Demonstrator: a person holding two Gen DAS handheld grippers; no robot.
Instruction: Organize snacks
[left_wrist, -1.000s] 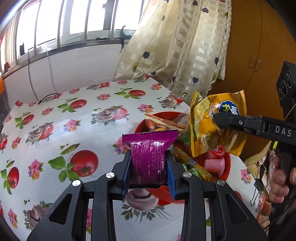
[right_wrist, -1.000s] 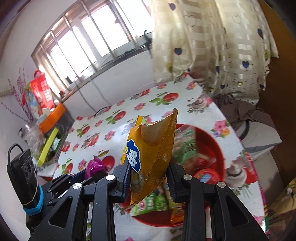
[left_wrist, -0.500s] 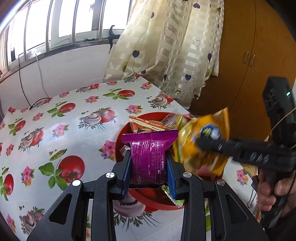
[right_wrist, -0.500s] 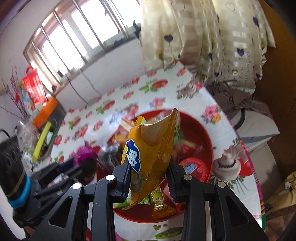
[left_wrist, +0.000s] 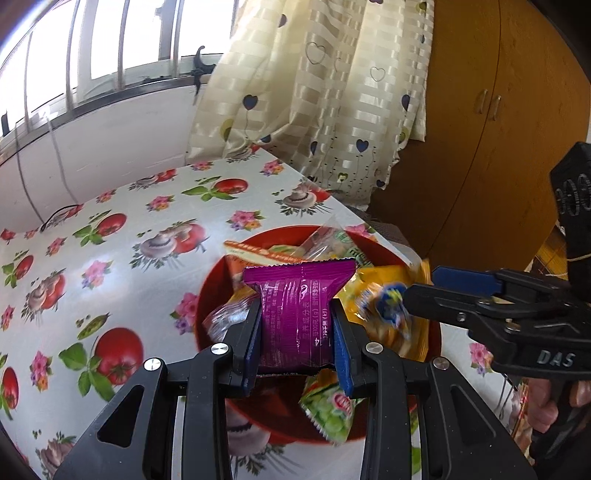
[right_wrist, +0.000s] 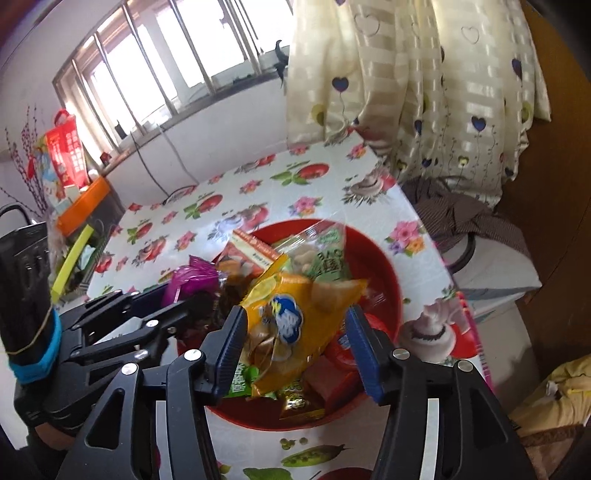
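Observation:
A purple snack packet (left_wrist: 299, 314) stands upright in my left gripper (left_wrist: 296, 325), which is shut on it just above the near side of the red bowl (left_wrist: 210, 295). The bowl holds several snack packets. In the right wrist view my right gripper (right_wrist: 295, 325) hangs over the same bowl (right_wrist: 388, 266), and its jaws are opening. A yellow chip bag (right_wrist: 314, 295) lies tilted and blurred between them, with the right pad clear of it. From the left wrist view the yellow bag (left_wrist: 384, 314) sits at the tip of the right gripper (left_wrist: 428, 286).
The bowl stands near the right edge of a table with a fruit-and-flower cloth (left_wrist: 122, 258). A green packet (left_wrist: 332, 410) hangs over the bowl's near rim. A curtain (right_wrist: 406, 92) and a wooden cabinet (left_wrist: 498, 166) stand behind. An orange box and clutter (right_wrist: 81, 199) are at far left.
My right gripper's jaws have spread and the yellow bag has tipped sideways, dropping toward the bowl. My left gripper has carried the purple packet over the bowl.

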